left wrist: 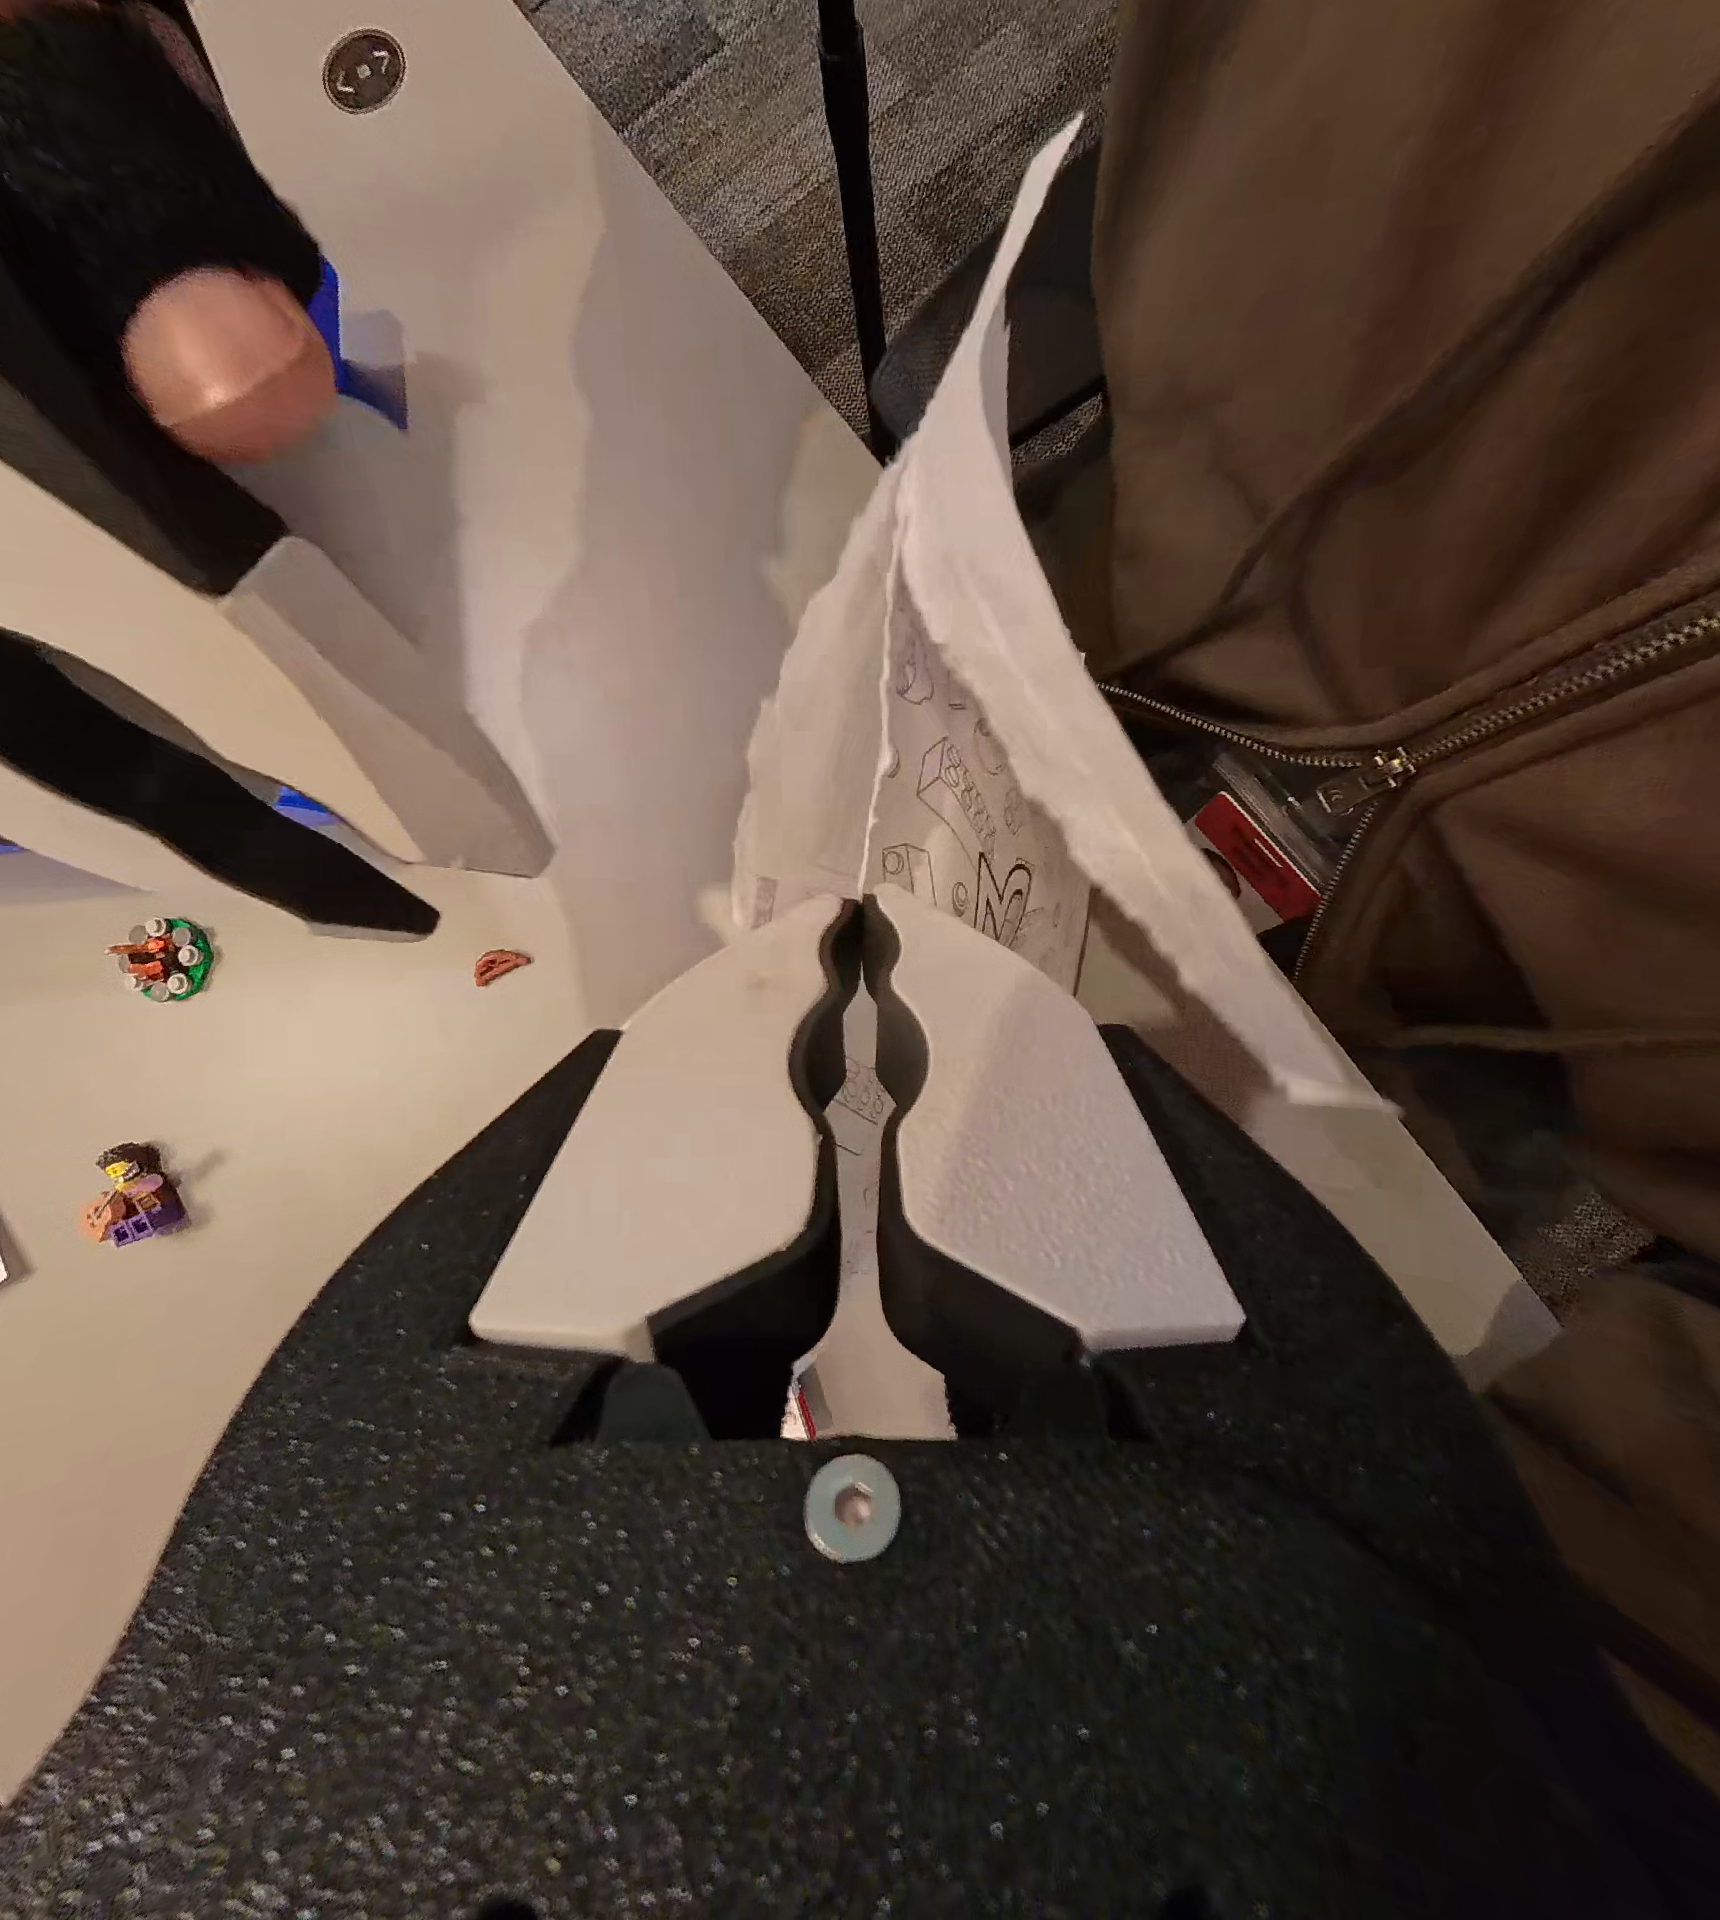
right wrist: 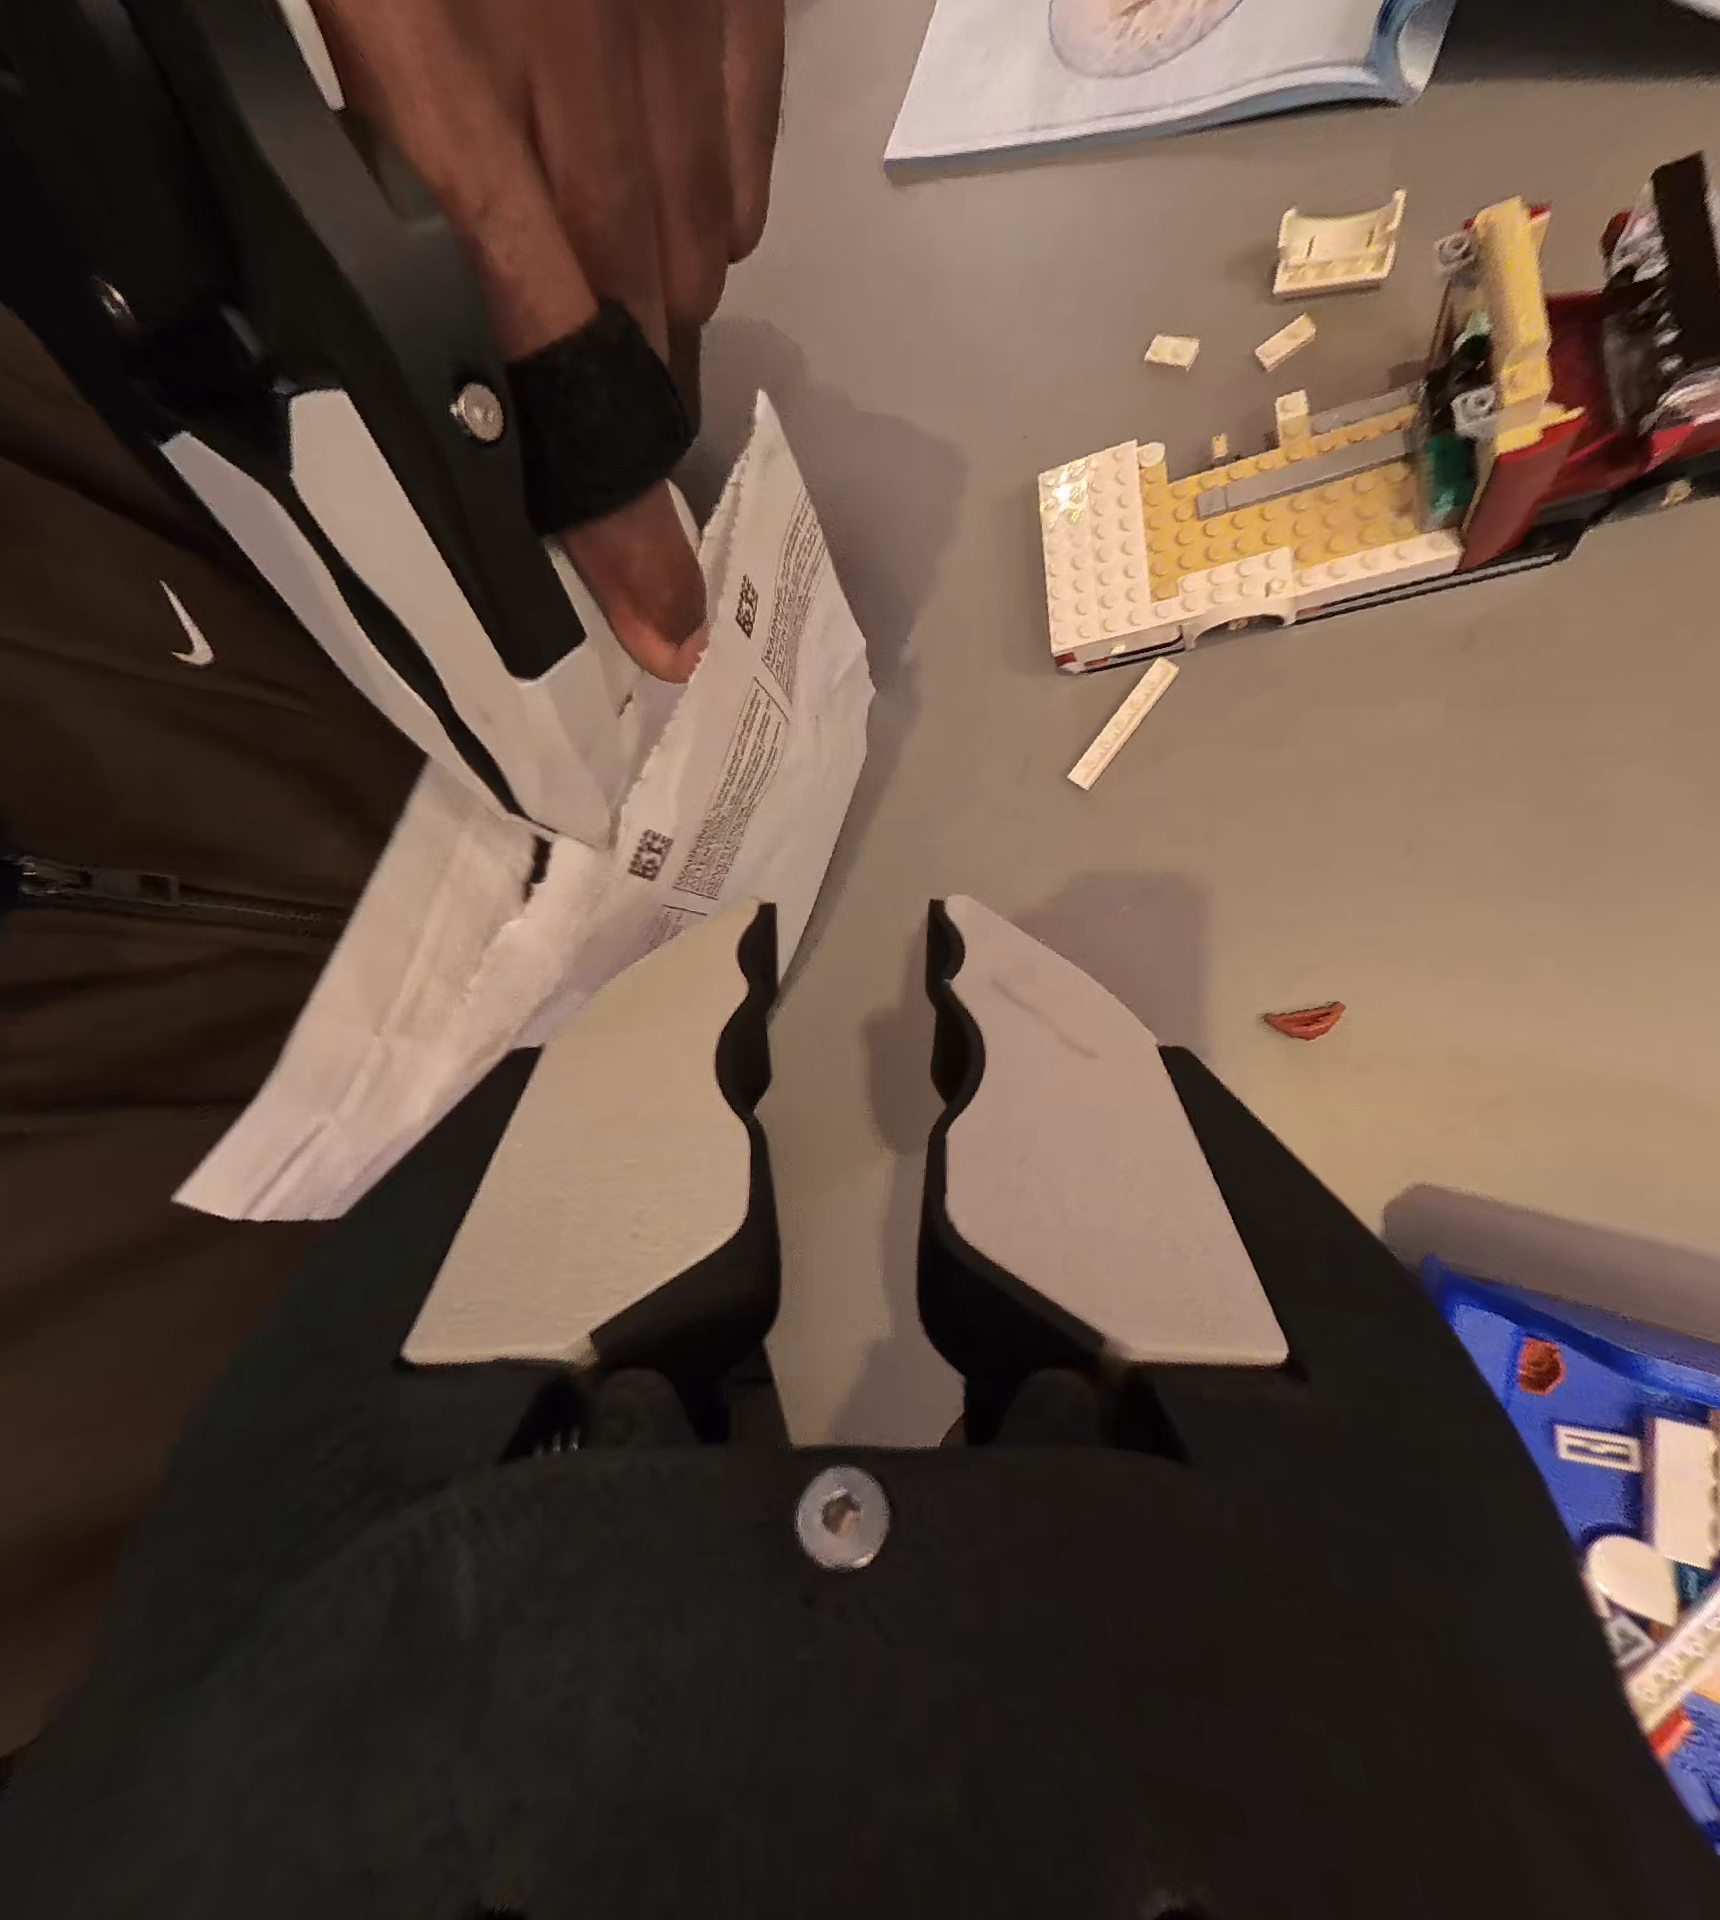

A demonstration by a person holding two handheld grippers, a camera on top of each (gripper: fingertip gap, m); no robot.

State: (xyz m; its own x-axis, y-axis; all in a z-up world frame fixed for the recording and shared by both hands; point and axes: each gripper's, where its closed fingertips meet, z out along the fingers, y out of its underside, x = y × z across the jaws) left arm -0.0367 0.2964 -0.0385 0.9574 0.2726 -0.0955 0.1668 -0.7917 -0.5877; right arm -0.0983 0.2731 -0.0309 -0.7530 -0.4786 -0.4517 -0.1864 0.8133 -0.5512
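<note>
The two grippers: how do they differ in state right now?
The left gripper has its fingers shut on a torn white paper bag, lifted off the table; the right gripper has its fingers apart with nothing between them, over the bare grey table. Both have pale fingers on black bodies.

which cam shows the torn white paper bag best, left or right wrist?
Right wrist: most of the paper bag shows, printed face and torn edge, pinched by the left tongs. Left wrist shows only the bag close up, edge-on, at its own shut tips.

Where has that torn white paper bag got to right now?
The torn white paper bag hangs pinched in the left tongs, close to the person's brown jacket, just left of the open right tongs.
</note>
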